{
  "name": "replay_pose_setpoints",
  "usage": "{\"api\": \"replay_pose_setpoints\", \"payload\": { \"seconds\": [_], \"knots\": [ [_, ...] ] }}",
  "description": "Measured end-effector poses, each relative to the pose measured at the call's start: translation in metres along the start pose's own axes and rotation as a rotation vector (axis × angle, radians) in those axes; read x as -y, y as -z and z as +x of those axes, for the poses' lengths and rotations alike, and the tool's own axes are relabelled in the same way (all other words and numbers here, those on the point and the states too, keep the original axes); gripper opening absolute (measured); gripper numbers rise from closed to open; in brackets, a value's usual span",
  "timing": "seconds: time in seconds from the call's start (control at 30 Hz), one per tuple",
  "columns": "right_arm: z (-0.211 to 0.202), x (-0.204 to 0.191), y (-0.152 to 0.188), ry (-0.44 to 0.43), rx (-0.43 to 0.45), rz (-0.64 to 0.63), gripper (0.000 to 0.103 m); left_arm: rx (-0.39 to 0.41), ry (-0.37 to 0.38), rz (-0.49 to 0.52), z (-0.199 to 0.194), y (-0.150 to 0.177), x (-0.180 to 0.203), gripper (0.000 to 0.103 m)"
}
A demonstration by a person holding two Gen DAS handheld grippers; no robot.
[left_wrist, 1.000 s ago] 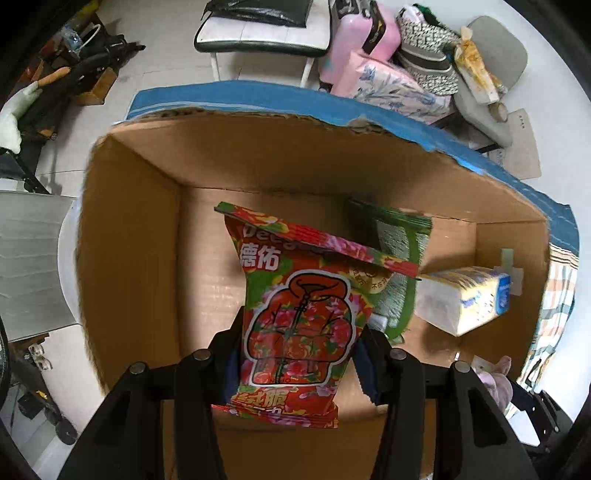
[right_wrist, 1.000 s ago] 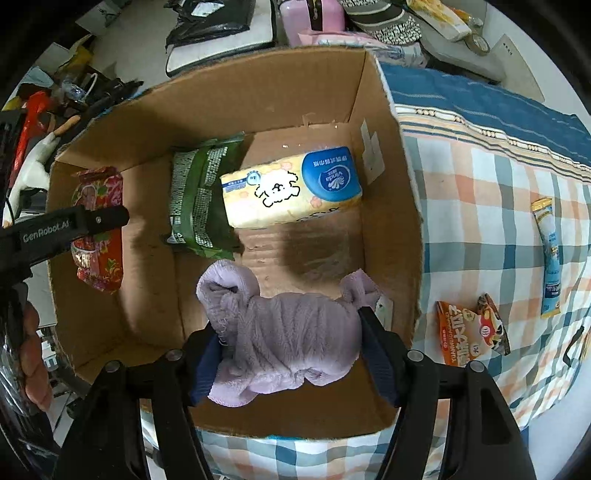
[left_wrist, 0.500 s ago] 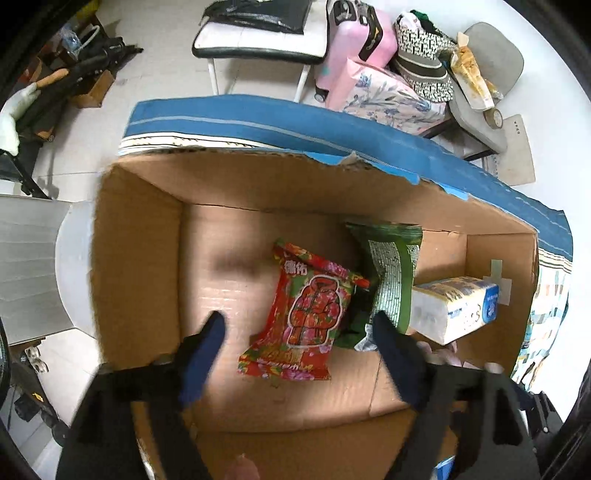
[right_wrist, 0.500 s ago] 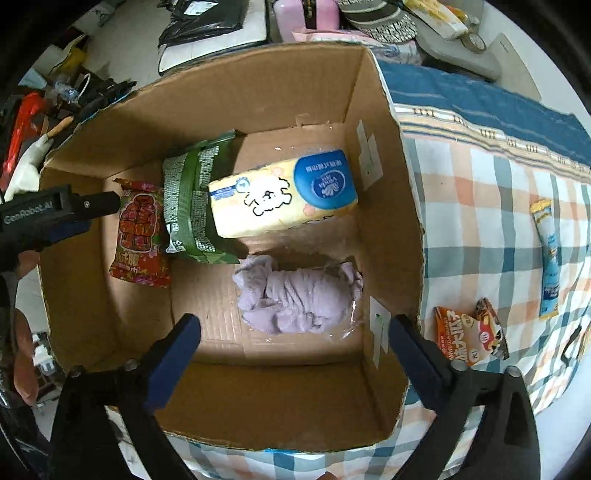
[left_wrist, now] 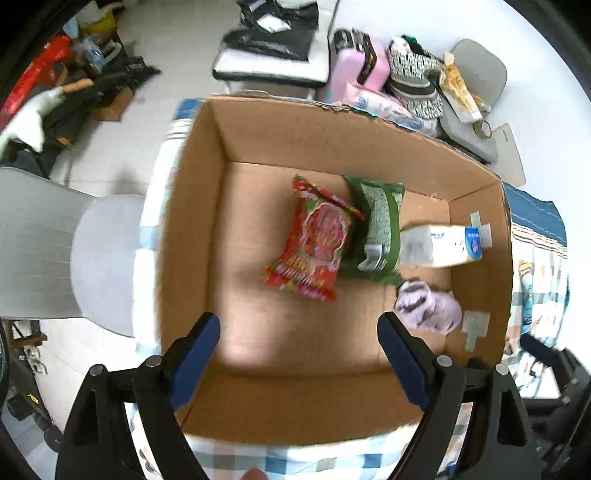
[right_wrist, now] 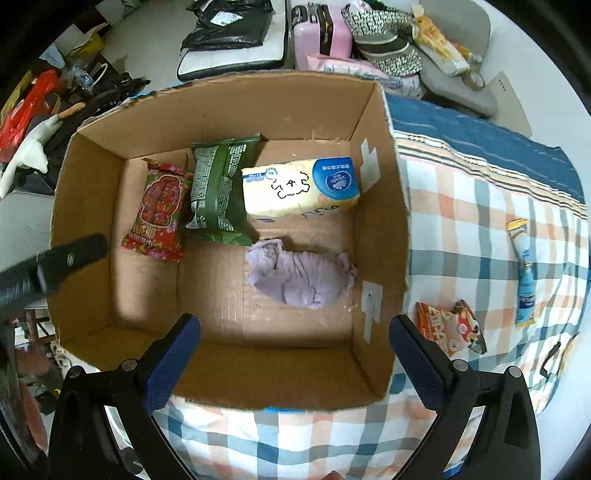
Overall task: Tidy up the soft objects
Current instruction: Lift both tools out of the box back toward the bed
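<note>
An open cardboard box (right_wrist: 384, 229) (left_wrist: 184, 229) stands on a checked cloth. Inside lie a red snack bag (right_wrist: 159, 212) (left_wrist: 314, 247), a green bag (right_wrist: 218, 192) (left_wrist: 380, 229), a yellow tissue pack (right_wrist: 299, 186) (left_wrist: 439, 245) and a lilac soft cloth bundle (right_wrist: 299, 277) (left_wrist: 428, 308). My left gripper (left_wrist: 299, 332) is open and empty above the box's near edge. My right gripper (right_wrist: 295, 332) is open and empty above the near wall. The left gripper's black body (right_wrist: 51, 262) shows at the box's left wall in the right wrist view.
On the checked cloth (right_wrist: 480, 240) right of the box lie an orange snack packet (right_wrist: 448, 326) and a blue tube packet (right_wrist: 522, 273). A white chair (left_wrist: 74, 251) stands left of the box. A pink suitcase (right_wrist: 321, 33), bags and clutter sit behind.
Both grippers opened and let go: the red bag and the lilac bundle dropped onto the box floor. Both grippers then pulled up and back from the box.
</note>
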State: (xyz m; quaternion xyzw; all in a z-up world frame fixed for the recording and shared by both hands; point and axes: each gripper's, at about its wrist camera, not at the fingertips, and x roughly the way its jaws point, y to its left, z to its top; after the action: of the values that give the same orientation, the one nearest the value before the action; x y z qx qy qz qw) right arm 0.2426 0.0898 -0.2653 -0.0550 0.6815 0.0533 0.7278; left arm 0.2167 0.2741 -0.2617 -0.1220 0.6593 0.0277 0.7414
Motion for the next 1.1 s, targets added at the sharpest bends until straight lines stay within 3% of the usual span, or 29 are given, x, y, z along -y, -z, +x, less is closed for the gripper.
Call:
{"api": "replay_pose_setpoints", "payload": {
  "seconds": [0.43,0.77,0.97,1.1],
  "knots": [
    [-0.067,-0.007,0.067,-0.016,0.165,-0.036,0.103,0.191,-0.075,0.004,-0.076,0.08,0.009,0.087],
    [-0.1,0.008,0.094,-0.09,0.211,-0.046,0.103,0.222,-0.066,-0.012,-0.104,0.106,0.037,0.087],
    [-0.115,0.062,0.107,-0.143,0.233,0.016,0.103,0.237,-0.007,-0.003,-0.116,0.116,0.088,0.087],
    [-0.124,0.137,0.121,-0.122,0.247,0.115,0.103,0.192,0.069,0.051,-0.104,0.118,0.149,0.087]
  ]
}}
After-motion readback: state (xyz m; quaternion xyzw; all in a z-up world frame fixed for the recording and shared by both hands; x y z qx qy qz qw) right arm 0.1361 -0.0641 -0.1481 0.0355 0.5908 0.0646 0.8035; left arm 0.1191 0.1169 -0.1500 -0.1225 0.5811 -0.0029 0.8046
